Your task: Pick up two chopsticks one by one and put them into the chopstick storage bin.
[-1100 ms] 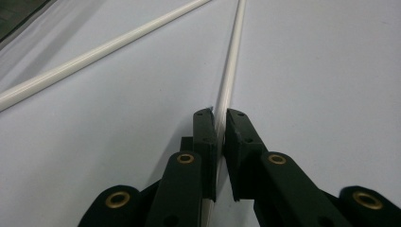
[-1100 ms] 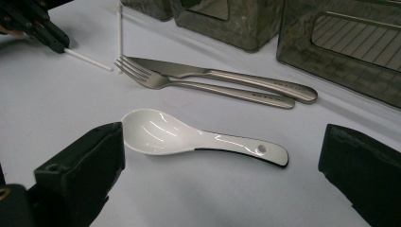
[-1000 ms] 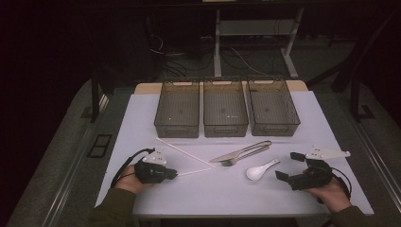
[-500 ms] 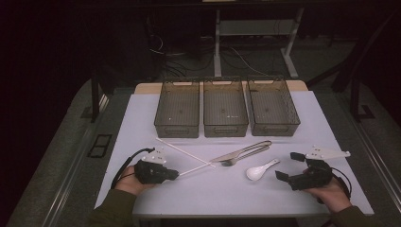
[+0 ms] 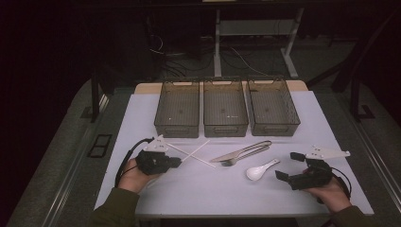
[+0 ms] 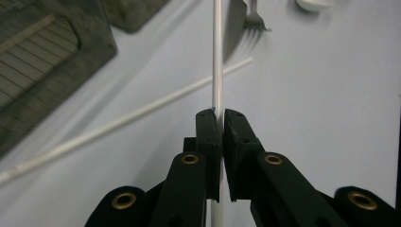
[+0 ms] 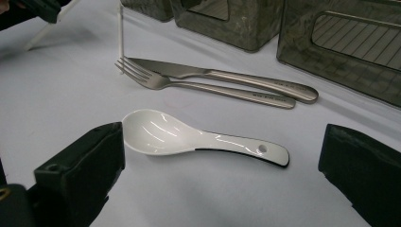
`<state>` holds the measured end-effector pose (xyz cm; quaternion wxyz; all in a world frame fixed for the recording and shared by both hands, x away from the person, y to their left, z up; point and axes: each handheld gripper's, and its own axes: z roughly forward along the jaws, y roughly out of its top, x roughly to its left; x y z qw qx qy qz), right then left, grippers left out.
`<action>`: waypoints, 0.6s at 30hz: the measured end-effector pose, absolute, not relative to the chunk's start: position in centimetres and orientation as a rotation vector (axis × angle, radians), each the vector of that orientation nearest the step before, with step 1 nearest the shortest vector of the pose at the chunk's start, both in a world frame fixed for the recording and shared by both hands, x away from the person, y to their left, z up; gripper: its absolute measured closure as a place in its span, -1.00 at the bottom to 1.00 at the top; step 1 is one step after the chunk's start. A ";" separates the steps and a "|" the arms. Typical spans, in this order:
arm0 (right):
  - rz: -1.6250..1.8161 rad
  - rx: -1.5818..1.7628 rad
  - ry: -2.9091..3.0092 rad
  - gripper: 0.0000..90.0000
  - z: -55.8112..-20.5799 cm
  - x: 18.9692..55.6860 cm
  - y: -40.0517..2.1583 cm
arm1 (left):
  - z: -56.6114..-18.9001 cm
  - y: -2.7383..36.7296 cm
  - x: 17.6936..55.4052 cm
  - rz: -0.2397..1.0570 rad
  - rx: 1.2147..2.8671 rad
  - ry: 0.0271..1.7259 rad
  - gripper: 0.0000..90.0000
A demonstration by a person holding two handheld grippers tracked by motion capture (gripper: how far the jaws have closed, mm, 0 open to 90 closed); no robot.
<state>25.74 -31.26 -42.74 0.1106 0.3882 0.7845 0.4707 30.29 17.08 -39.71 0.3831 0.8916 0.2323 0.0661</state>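
The left gripper (image 6: 219, 118) clamps one white chopstick (image 6: 217, 56) near the table's (image 5: 142, 123) left edge. The right gripper (image 5: 286, 166), jaws wide apart, sits by the spoon (image 5: 260, 170) near the right edge.

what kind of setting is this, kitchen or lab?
Most likely a lab or data-collection bench, not a kitchen: a white-covered table in a dark room, three empty mesh bins lined up for sorting, cables and equipment frames on the floor behind, and cutlery laid out as props.
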 end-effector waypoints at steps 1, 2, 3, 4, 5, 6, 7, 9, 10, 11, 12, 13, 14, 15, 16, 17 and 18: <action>1.385 1.139 2.304 -0.97 -42.7 25.8 -31.3 | -39.4 16.9 30.5 0.175 2.274 0.597 0.88; 1.386 1.145 2.302 -0.97 -42.7 25.8 -31.3 | -39.0 16.7 30.7 0.186 2.274 0.600 0.88; 1.388 1.144 2.301 -0.97 -42.8 25.8 -31.3 | -38.6 16.5 31.0 0.195 2.277 0.602 0.88; 1.391 1.144 2.300 -0.97 -42.7 25.7 -31.3 | -38.1 16.3 31.3 0.201 2.275 0.607 0.88; 1.394 1.154 2.299 -0.97 -42.7 25.7 -31.3 | -37.6 16.2 31.7 0.215 2.281 0.606 0.88; 1.397 1.144 2.300 -0.97 -42.7 25.7 -31.3 | -37.1 16.0 32.0 0.229 2.283 0.611 0.88; 1.398 1.146 2.301 -0.97 -42.7 25.7 -31.3 | -36.7 15.9 32.4 0.243 2.277 0.619 0.88; 1.405 1.148 2.298 -0.97 -42.7 25.7 -31.4 | -35.7 15.7 33.2 0.267 2.276 0.624 0.88; 1.408 1.149 2.297 -0.97 -42.7 25.7 -31.4 | -35.3 15.7 33.6 0.279 2.265 0.624 0.88; 1.410 1.149 2.295 -0.97 -42.7 25.7 -31.4 | -34.8 15.7 34.1 0.285 2.255 0.628 0.89; 1.411 1.149 2.297 -0.97 -42.7 25.7 -31.4 | -34.5 15.6 34.5 0.299 2.243 0.631 0.89; 1.411 1.149 2.299 -0.97 -42.7 25.7 -31.4 | -34.1 15.6 34.9 0.306 2.233 0.639 0.89; 1.409 1.149 2.299 -0.97 -42.7 25.7 -31.4 | -33.9 15.7 35.4 0.305 2.223 0.646 0.89; 1.409 1.151 2.299 -0.97 -42.7 25.7 -31.4 | -33.6 15.7 35.8 0.307 2.218 0.651 0.89; 1.410 1.150 2.300 -0.97 -42.7 25.7 -31.4 | -33.3 15.7 36.2 0.313 2.209 0.655 0.89; 1.410 1.150 2.301 -0.97 -42.7 25.7 -31.3 | -32.9 15.7 36.6 0.318 2.211 0.658 0.89; 1.407 1.158 2.307 -0.97 -42.7 25.7 -31.3 | -32.6 15.7 37.0 0.327 2.207 0.661 0.89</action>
